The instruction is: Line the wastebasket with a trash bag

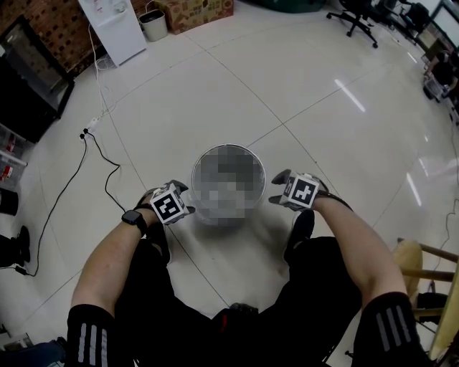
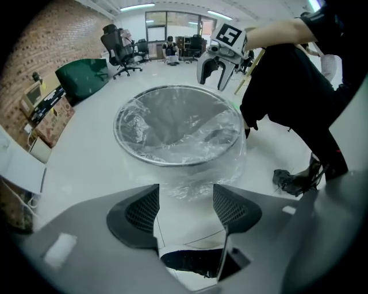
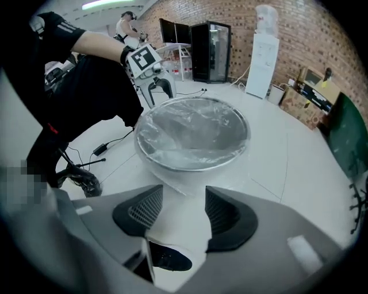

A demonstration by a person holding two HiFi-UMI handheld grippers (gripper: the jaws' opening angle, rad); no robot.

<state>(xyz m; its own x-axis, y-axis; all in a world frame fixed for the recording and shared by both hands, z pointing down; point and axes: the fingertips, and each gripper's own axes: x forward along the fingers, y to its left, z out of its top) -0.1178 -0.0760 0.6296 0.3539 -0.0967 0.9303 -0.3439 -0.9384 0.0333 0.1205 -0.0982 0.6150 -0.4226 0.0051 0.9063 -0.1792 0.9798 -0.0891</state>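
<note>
A round metal wastebasket (image 1: 215, 152) stands on the floor between my two grippers; a mosaic patch covers its inside in the head view. A clear trash bag (image 2: 190, 172) lines it and folds down over the rim (image 2: 138, 150). My left gripper (image 2: 185, 207) is open just off the basket's left side, nothing between its pads. My right gripper (image 3: 184, 209) is open off the right side, also with nothing in it. Both point steeply down beside the rim (image 3: 190, 166). In the head view the left gripper (image 1: 185, 197) and the right gripper (image 1: 277, 188) flank the basket.
The person's legs and shoes (image 1: 300, 229) stand close behind the basket. A black cable (image 1: 100, 154) trails over the white tiles at left. A water dispenser (image 1: 115, 29) and a small bin (image 1: 153, 24) are at the back, office chairs (image 1: 355, 18) far right, a wooden stool (image 1: 423, 265) at right.
</note>
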